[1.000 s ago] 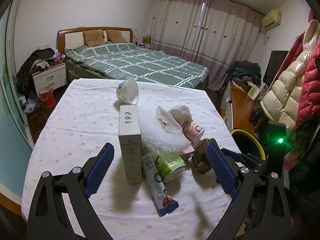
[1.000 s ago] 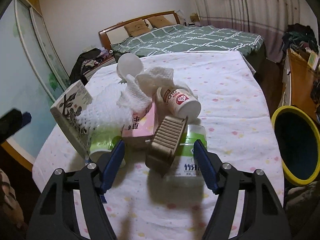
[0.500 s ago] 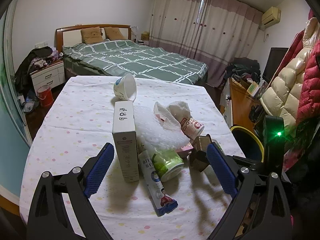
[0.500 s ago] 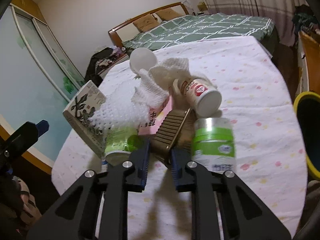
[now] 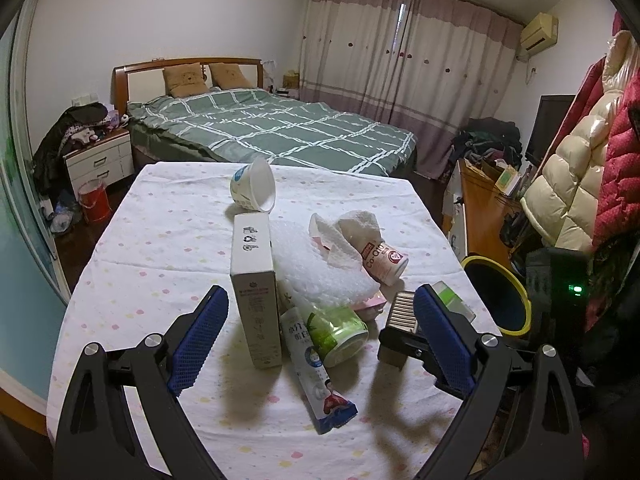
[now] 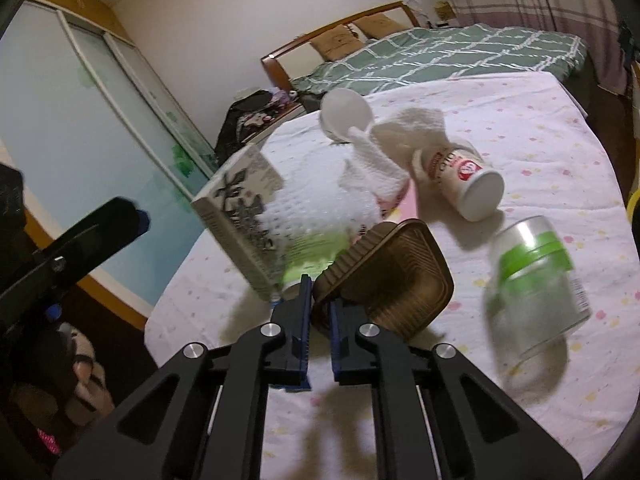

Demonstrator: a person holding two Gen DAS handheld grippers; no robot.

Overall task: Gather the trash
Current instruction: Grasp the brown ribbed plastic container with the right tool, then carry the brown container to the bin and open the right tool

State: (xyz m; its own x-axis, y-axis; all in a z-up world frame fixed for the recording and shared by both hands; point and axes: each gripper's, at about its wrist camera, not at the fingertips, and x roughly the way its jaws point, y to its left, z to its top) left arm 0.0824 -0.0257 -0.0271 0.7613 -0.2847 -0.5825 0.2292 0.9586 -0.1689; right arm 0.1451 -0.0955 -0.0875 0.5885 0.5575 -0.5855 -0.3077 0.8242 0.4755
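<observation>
Left-wrist view takes in a bedroom: a bed [image 5: 272,128] with a green checked cover at the back, long curtains [image 5: 404,64] behind it, a nightstand [image 5: 99,160] to the left and puffy coats [image 5: 592,152] hanging on the right. Nearer stands a table [image 5: 160,240] under a white cloth with pastel dots, and a yellow-rimmed bin [image 5: 496,296] sits just off its right edge.

Trash is heaped mid-table: a tall box [image 5: 254,288] standing on end, white foam netting [image 5: 320,276], a tipped paper bowl [image 5: 254,192], a lying cup [image 5: 384,258] draped with tissue, a green tub [image 5: 340,330] on its side and a flat tube [image 5: 316,368].

Left gripper [image 5: 320,344] hangs over the near edge with its blue pads spread wide, touching nothing. Right gripper [image 6: 319,312] has just been closing; its pads are pressed onto the rim of a brown ribbed tray [image 6: 392,276], which is tilted up off the cloth beside the box.

Right-wrist view alone shows glass wardrobe doors [image 6: 92,128], the tray's hollow inside and a clear jar [image 6: 536,280] with a green band lying to the right. Only the left view shows the bin's full mouth and the tube.
</observation>
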